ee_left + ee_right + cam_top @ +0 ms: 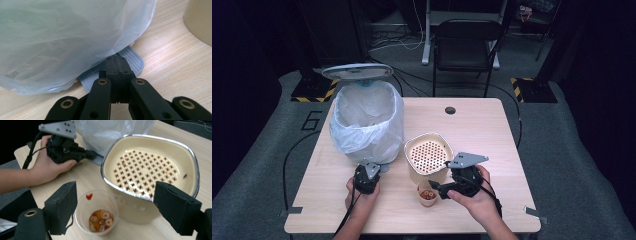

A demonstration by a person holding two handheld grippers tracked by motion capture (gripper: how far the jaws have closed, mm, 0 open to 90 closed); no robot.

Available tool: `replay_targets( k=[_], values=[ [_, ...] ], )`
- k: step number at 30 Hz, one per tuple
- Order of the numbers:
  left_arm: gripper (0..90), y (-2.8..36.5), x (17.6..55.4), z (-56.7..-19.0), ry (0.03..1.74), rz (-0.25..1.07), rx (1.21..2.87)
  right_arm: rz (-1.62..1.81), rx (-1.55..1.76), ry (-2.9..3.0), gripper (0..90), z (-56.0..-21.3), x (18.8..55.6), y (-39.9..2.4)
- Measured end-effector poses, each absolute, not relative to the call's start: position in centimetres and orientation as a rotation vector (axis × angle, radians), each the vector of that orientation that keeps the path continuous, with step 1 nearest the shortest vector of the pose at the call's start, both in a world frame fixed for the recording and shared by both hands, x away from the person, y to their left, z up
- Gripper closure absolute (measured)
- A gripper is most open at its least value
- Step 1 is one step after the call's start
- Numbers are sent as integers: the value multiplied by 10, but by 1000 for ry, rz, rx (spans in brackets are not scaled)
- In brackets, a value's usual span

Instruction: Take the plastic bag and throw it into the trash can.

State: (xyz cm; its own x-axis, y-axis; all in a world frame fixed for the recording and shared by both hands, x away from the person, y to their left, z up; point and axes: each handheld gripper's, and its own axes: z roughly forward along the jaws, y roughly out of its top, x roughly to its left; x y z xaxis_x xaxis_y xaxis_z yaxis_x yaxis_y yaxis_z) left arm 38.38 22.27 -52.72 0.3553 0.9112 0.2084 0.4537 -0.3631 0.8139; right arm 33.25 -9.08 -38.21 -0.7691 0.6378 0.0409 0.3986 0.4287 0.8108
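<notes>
A pedal bin (367,122) lined with a white plastic bag (62,37) stands at the table's left, its grey lid (357,71) raised. My left gripper (117,60) is shut, and its tips rest on the bin's grey ribbed pedal (133,62); it also shows as the left gripper (366,176) and the left gripper (91,154). A small clear cup (96,211) with orange liquid and food scraps stands between the wide-apart jaws of my open right gripper (118,205). In the high view the cup (428,196) sits just ahead of the right gripper (439,187).
A cream strainer bowl (150,165) with a perforated insert and a metal rim stands right behind the cup, beside the bin, also seen as the bowl (428,155). The wooden table (482,130) has a cable hole (450,110). A black chair (464,47) stands beyond it.
</notes>
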Motion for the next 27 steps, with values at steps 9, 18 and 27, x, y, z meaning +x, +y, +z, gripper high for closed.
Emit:
replay_targets(
  k=[9, 18, 27],
  values=[
    [897, 223, 383, -527, 1183, 876, 1974, 1258, 946, 2441, 152, -417, 326, -95],
    [897, 223, 383, -527, 1187, 879, 1968, 1261, 976, 2458, 145, -445, 324, -87],
    [897, 223, 383, -527, 1186, 879, 1968, 1229, 941, 2508, 149, -459, 327, -73]
  ],
)
